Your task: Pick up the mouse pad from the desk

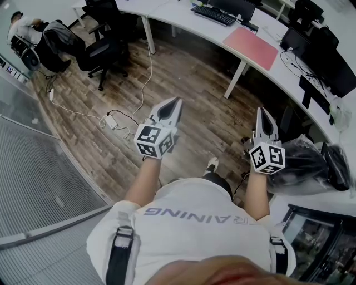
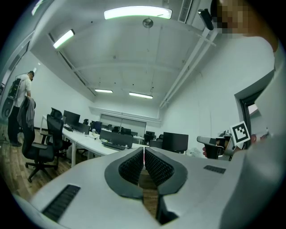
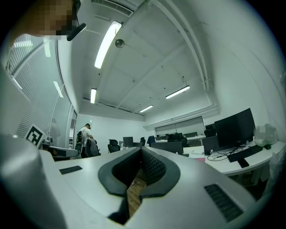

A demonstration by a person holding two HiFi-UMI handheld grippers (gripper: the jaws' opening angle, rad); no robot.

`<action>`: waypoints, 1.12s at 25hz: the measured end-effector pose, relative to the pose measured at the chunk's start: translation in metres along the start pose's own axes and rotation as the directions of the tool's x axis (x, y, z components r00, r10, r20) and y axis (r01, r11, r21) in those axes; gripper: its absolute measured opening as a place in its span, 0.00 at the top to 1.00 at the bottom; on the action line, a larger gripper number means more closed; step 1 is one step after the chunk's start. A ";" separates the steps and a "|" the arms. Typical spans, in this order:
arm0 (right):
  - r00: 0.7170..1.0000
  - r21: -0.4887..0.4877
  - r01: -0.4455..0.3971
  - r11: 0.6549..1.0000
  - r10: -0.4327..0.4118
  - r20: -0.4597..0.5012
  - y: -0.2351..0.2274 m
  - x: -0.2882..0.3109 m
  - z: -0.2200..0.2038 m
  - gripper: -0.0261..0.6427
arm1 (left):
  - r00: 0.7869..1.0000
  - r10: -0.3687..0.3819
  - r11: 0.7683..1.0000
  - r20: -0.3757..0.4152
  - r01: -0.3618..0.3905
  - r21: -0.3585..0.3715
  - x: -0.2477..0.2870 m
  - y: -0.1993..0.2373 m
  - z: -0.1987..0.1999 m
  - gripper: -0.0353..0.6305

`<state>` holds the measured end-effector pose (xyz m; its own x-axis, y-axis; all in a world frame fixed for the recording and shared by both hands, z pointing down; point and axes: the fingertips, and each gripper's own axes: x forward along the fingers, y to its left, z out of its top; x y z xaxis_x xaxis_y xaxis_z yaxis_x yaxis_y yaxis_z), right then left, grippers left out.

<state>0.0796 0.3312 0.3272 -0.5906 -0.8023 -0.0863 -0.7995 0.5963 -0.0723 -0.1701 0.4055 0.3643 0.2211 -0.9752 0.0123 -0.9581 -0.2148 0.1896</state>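
The pink mouse pad (image 1: pixel 250 47) lies flat on the long white desk (image 1: pixel 183 16) at the far right, next to a black keyboard (image 1: pixel 214 15). I stand on the wooden floor well short of the desk, with both grippers held level in front of me. My left gripper (image 1: pixel 177 102) is shut with nothing in it; its ribbed pads (image 2: pixel 134 166) meet at the tips. My right gripper (image 1: pixel 261 110) is shut and empty too, pads (image 3: pixel 152 166) together. Both point towards the desk, far from the pad.
Office chairs (image 1: pixel 103 47) stand at the back left, where a person (image 1: pixel 25 28) is. A white cable and power strip (image 1: pixel 111 121) lie on the floor ahead. Monitors (image 1: pixel 325 55) and black bags (image 1: pixel 306 164) crowd the right side. A glass partition (image 1: pixel 33 167) runs along the left.
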 end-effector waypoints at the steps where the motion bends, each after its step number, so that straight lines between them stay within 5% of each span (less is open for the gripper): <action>1: 1.000 0.003 -0.005 1.000 0.005 -0.001 0.001 0.000 0.000 0.93 | 1.000 -0.001 1.000 0.001 0.001 0.000 -0.001 0.000 0.000 0.89; 19: 0.999 0.037 -0.022 0.999 0.023 -0.032 0.011 0.020 -0.015 0.93 | 1.000 -0.018 1.000 -0.022 0.018 0.002 -0.001 0.015 -0.002 0.89; 28: 0.998 0.039 -0.022 0.999 0.025 -0.062 -0.015 0.053 -0.027 0.93 | 0.998 -0.038 0.999 -0.054 0.037 -0.008 0.043 0.022 -0.009 0.89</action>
<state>0.0574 0.2793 0.3504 -0.6160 -0.7873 -0.0259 -0.7812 0.6148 -0.1087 -0.1804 0.3592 0.3779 0.2664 -0.9621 0.0581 -0.9477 -0.2505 0.1978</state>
